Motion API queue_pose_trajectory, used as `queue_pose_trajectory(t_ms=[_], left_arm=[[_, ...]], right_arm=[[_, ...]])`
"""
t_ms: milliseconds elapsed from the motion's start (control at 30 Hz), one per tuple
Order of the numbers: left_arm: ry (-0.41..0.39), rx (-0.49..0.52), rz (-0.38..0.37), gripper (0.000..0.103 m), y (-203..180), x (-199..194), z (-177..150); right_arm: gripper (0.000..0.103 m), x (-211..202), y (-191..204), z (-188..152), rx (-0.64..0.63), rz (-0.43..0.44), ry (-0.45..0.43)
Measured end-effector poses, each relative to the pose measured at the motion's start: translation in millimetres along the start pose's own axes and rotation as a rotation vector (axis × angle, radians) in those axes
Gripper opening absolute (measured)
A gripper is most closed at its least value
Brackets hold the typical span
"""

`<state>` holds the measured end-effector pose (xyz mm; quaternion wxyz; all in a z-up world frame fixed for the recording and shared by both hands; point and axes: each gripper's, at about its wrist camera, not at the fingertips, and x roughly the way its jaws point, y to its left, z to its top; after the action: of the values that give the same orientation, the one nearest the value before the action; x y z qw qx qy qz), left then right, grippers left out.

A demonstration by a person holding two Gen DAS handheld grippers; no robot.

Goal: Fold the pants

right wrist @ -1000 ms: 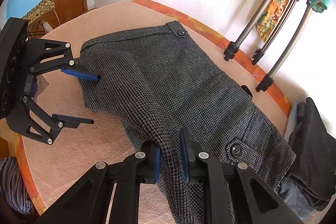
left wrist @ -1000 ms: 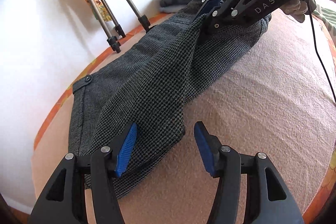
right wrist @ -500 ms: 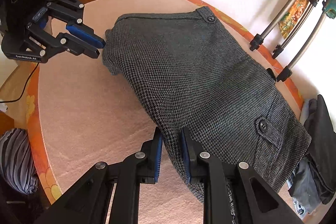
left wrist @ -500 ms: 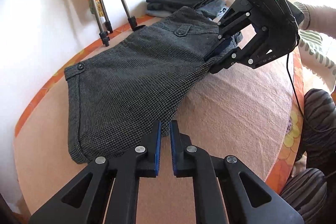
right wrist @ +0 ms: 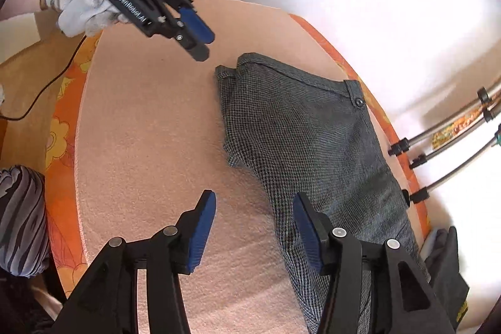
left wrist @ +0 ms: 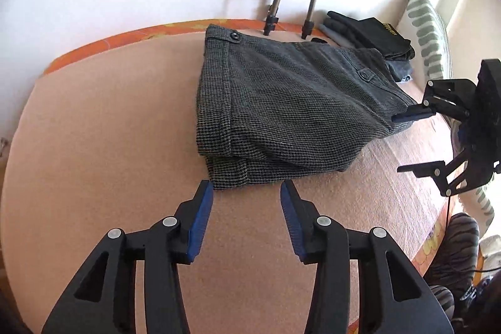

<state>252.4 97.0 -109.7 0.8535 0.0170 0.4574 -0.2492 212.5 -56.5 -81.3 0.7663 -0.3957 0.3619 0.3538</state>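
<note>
Left tool [left wrist: 246, 192], jaws spread and empty, poised just short of the near corner of the folded grey houndstooth woven pants [left wrist: 281, 102]. Right tool [right wrist: 253, 205], likewise spread and empty, with one blue pad over the cloth's edge. The pants lie in a layered stack on the pink terry-covered surface [left wrist: 109, 146], near the wall. Risk: the lower layer juts out at the near corner, so a one-layer pinch would likely drag the fold open. The white-gloved left hand [right wrist: 83, 5] holds its tool angled down, above the surface.
</note>
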Motion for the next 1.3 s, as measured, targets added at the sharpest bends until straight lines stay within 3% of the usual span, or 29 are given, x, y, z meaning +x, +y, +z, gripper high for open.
queue_pose_trajectory(t_ms=[200, 367, 433, 500, 533, 600, 667, 767, 867, 933, 1033, 1100, 1200, 1300], left_arm=[[0.088, 0.03, 0.009, 0.043, 4.5, 33.7, -6.2], [0.065, 0.03, -0.01, 0.042, 4.2, 44.8, -0.8], [0.046, 0.019, -0.004, 0.026, 6.0, 46.3, 2.0], [0.028, 0.003, -0.01, 0.021, 9.8, 45.3, 4.3], [0.016, 0.001, -0.006, 0.02, 10.3, 43.6, 5.5], [-0.011, 0.02, 0.008, 0.017, 8.7, 37.5, 8.1], [-0.032, 0.036, 0.027, 0.016, 8.2, 29.6, 11.7], [-0.065, 0.055, 0.061, 0.015, 13.0, 13.5, 20.0], [-0.041, 0.069, 0.097, 0.015, 20.4, 10.5, 25.0], [0.004, 0.054, 0.081, 0.015, 24.3, 18.2, 21.8], [0.04, 0.033, 0.085, 0.017, 26.2, 27.7, 12.4], [0.034, -0.024, 0.085, 0.027, 33.8, 27.6, 8.3], [0.013, -0.109, 0.043, 0.031, 45.1, 19.8, 4.4], [-0.013, -0.183, -0.011, 0.038, 50.5, 9.2, 0.3]], right_arm=[[0.052, 24.9, 28.4, 22.0, -0.167, -0.05, 0.015], [0.052, 44.4, 20.6, 23.1, -0.187, -0.068, 0.053], [0.052, 51.2, 15.9, 22.1, -0.171, -0.064, 0.065], [0.05, 57.1, 11.5, 21.5, -0.15, -0.065, 0.075], [0.047, 60.2, 9.3, 22.0, -0.134, -0.059, 0.078], [0.028, 65.3, 2.7, 24.0, -0.093, -0.036, 0.086], [0.018, 66.4, -6.1, 27.1, -0.028, 0.001, 0.082], [0.011, 54.5, -21.4, 32.9, 0.108, 0.113, 0.037], [0.01, 43.5, -42.9, 31.3, 0.269, 0.23, -0.017], [0.011, 47.2, -40.9, 29.1, 0.269, 0.283, 0.014], [0.018, 59.3, -20.6, 22.3, 0.185, 0.272, 0.102], [0.028, 63.9, -16.5, 17.2, 0.155, 0.279, 0.134], [0.03, 52.1, -19.1, 12.9, 0.173, 0.301, 0.108], [0.036, 38.2, -35.2, 17.0, 0.278, 0.317, 0.035]])
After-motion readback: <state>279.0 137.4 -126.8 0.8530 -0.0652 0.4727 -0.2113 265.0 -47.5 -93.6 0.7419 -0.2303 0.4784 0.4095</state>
